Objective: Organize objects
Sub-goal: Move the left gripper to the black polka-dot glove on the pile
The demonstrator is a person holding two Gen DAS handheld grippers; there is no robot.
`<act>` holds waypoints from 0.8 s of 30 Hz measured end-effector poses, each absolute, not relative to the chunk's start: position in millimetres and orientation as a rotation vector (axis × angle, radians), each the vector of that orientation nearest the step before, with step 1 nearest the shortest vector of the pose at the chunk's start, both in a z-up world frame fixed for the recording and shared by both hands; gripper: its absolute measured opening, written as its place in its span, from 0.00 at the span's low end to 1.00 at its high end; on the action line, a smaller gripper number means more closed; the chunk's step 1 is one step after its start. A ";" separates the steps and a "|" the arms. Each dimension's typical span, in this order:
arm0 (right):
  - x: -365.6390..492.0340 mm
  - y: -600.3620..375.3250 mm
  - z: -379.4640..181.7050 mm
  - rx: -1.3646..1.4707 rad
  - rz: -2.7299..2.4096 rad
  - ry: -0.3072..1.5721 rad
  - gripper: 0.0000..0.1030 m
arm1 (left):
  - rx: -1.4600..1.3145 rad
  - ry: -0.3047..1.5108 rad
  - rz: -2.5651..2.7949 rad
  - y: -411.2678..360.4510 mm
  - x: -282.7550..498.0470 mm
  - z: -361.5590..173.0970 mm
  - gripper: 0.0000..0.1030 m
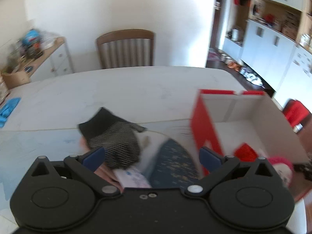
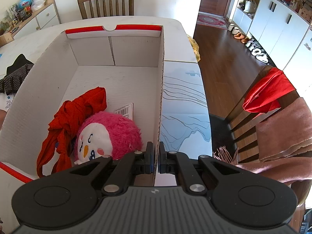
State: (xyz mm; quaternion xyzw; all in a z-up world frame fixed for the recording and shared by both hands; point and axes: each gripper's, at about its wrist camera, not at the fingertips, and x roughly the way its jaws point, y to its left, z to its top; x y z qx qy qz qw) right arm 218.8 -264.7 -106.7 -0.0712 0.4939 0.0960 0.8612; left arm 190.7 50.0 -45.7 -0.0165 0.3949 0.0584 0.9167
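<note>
A white cardboard box with red outer walls stands on the table. Inside it lie a pink plush penguin, a red cloth and a barcode tag. My right gripper is shut on the box's right wall at its near end. My left gripper is open wide to the left of the box, over a black dotted glove, a dark blue patterned cloth and a pale printed piece. Its pads touch none of them. The view is blurred.
A blue-and-white mat lies under the box, near the table's right edge. A wooden chair stands at the far side. Another chair on the right carries a red cloth and a pink scarf. A blue item lies far left.
</note>
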 end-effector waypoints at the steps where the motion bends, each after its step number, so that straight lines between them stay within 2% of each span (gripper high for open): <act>1: 218.7 -264.8 -106.8 -0.148 0.200 1.037 0.03 | -0.042 0.814 0.144 57.8 193.7 -47.9 0.99; 9: 219.0 -264.0 -106.5 -0.151 0.194 1.039 0.03 | -0.039 0.857 0.223 82.5 209.1 -71.2 0.98; 14: 219.1 -264.1 -106.5 -0.152 0.192 1.040 0.03 | -0.013 0.899 0.260 86.3 221.4 -85.4 0.89; 20: 219.0 -264.2 -106.6 -0.152 0.192 1.042 0.03 | -0.005 0.943 0.300 93.9 230.0 -97.3 0.69; 22: 218.5 -264.6 -106.7 -0.153 0.192 1.041 0.03 | -0.013 0.945 0.304 97.1 230.2 -98.0 0.50; 23: 218.8 -264.9 -107.0 -0.153 0.192 1.041 0.03 | -0.014 0.947 0.304 98.4 230.8 -98.1 0.46; 24: 218.8 -265.2 -107.3 -0.151 0.192 1.041 0.03 | -0.012 0.947 0.306 98.8 230.2 -98.0 0.34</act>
